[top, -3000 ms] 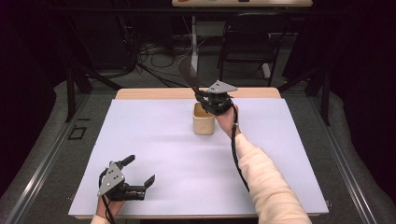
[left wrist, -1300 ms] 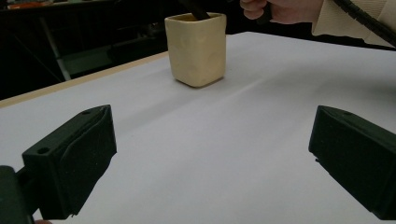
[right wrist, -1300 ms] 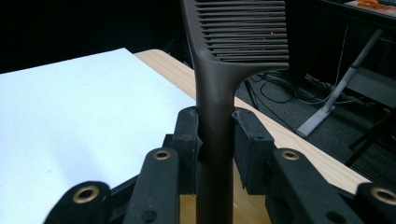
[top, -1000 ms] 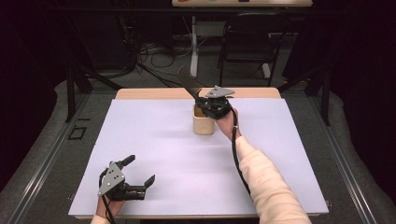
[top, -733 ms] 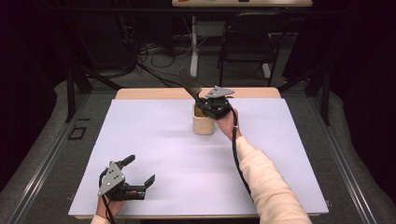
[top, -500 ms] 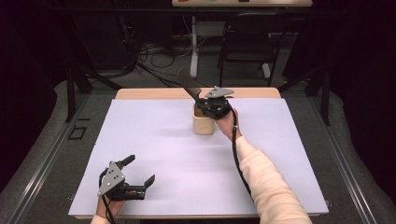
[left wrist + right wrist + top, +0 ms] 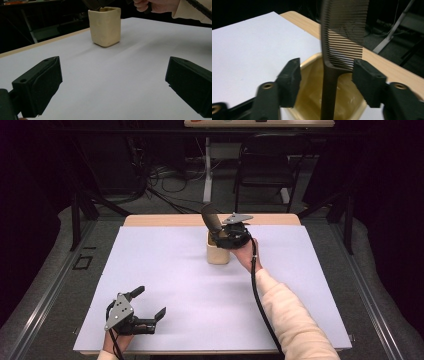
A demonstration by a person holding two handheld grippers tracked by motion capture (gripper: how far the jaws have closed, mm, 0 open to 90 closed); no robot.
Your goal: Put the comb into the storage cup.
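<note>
A cream square cup stands at the back middle of the white sheet. A black comb stands in it, handle down and teeth up, leaning to the left. My right gripper hovers over the cup's mouth. In the right gripper view it is open, its jaws on either side of the comb above the cup. My left gripper rests open at the front left, nothing between its jaws. The left gripper view looks toward the cup.
The wooden table edge shows behind the sheet. Beyond the table are a black chair, a stand and floor cables. The person's right forearm in a cream sleeve crosses the sheet's right half.
Since three seconds ago the comb has gone lower into the cup, with the right gripper staying over it. The left gripper has not moved.
</note>
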